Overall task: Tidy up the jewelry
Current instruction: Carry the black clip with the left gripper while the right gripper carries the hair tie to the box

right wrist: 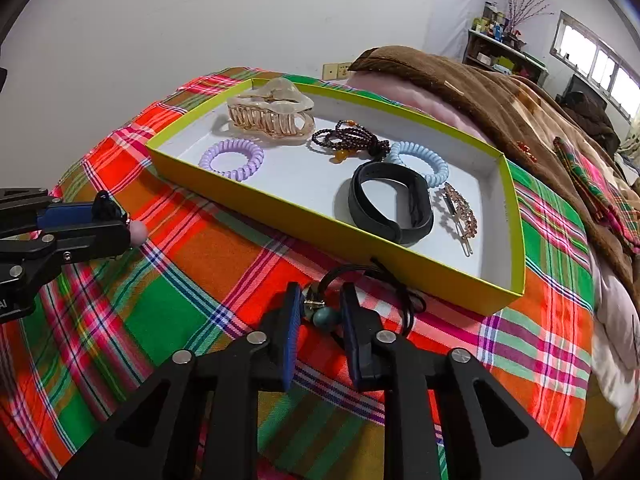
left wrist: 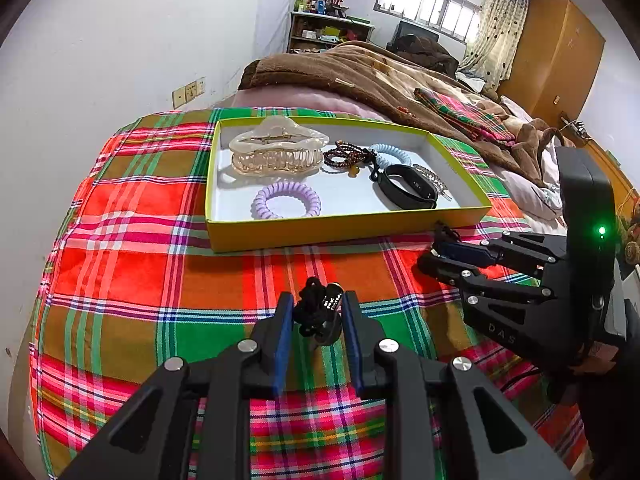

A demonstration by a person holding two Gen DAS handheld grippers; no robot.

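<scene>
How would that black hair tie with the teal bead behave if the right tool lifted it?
The black hair tie would probably hang limp, since its thin cords already lie in loose loops on the plaid cloth. It looks light. The round teal bead between the right tool pads might slip or swing.

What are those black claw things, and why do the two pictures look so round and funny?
They are hand-held grabbers, one in each of a person's hands. Each has a wide-eyed camera looking along its two fingers, which bends the picture.

One picture is from the left gripper, closed on a black hair tie. The other is from the right gripper, its pads around a black hair tie with a teal bead.

On the plaid cloth stands a yellow tray holding a hair claw, two coil ties, beads, a black band and a clip.
</scene>
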